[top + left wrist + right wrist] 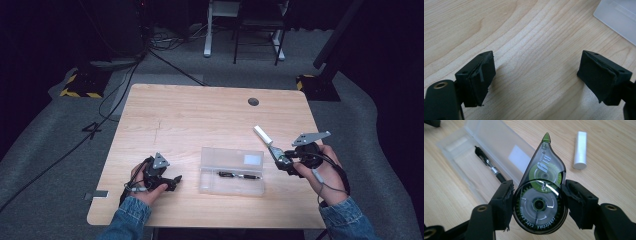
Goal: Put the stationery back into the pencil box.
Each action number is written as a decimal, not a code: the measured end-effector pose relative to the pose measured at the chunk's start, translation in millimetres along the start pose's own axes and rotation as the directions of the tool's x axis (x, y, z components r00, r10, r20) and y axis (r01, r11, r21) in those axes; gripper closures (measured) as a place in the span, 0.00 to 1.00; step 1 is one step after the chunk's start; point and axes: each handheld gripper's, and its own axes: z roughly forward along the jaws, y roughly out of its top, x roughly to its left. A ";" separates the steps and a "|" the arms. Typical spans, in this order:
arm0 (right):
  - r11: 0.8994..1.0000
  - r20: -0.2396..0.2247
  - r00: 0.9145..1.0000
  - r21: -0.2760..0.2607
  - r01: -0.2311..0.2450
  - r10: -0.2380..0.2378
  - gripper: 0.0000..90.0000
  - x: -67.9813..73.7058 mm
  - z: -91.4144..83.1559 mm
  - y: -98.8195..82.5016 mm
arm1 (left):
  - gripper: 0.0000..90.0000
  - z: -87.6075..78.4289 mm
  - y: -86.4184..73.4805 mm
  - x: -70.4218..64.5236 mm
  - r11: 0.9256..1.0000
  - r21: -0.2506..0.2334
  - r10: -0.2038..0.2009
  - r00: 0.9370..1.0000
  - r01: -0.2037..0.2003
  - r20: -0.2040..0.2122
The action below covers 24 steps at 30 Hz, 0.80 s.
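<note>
My right gripper is shut on a clear teardrop-shaped correction tape dispenser, with a pad on each side of its round body and its green tip pointing away. In the high view that right gripper is raised over the table's right side, the dispenser sticking out toward the open clear plastic case. A black pen lies inside the case. A white stick lies on the wood just beyond the dispenser. My left gripper is open over bare wood, left of the case.
The wooden table has a round cable hole near its far edge. Cables, a yellow-and-black striped base and chair legs stand on the grey floor beyond it. The person's denim sleeves come in at the near edge.
</note>
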 end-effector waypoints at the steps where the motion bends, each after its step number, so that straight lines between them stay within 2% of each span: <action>1: 1.000 -0.006 1.000 -0.002 0.009 -0.009 0.47 2.0 0.8 1.8 | 0.16 -0.2 -0.1 0.3 1.000 0.000 0.004 1.000 -0.004 -0.003; 2: 1.000 -0.015 1.000 -0.003 0.016 -0.016 0.47 4.0 1.7 3.6 | 0.16 -0.7 -0.2 0.5 1.000 0.002 0.010 1.000 -0.010 -0.007; 5: 0.999 -0.043 0.998 -0.006 0.035 -0.035 0.47 9.9 5.2 8.8 | 0.16 -1.3 -1.3 -0.5 1.000 0.000 -0.008 1.000 0.008 -0.003; 12: 0.996 -0.090 0.992 0.000 0.091 -0.091 0.47 25.8 13.9 20.6 | 0.16 -2.2 -2.2 -0.2 1.000 0.000 -0.002 1.000 0.002 -0.007; 20: 0.986 -0.143 0.977 0.022 0.164 -0.159 0.47 41.1 25.2 26.5 | 0.14 -1.8 -1.7 -0.5 1.000 0.005 0.003 1.000 -0.003 -0.003; 24: 0.978 -0.177 0.965 0.037 0.203 -0.194 0.47 49.0 34.0 25.3 | 0.13 -1.3 -1.6 -0.8 1.000 0.007 0.003 1.000 -0.003 0.004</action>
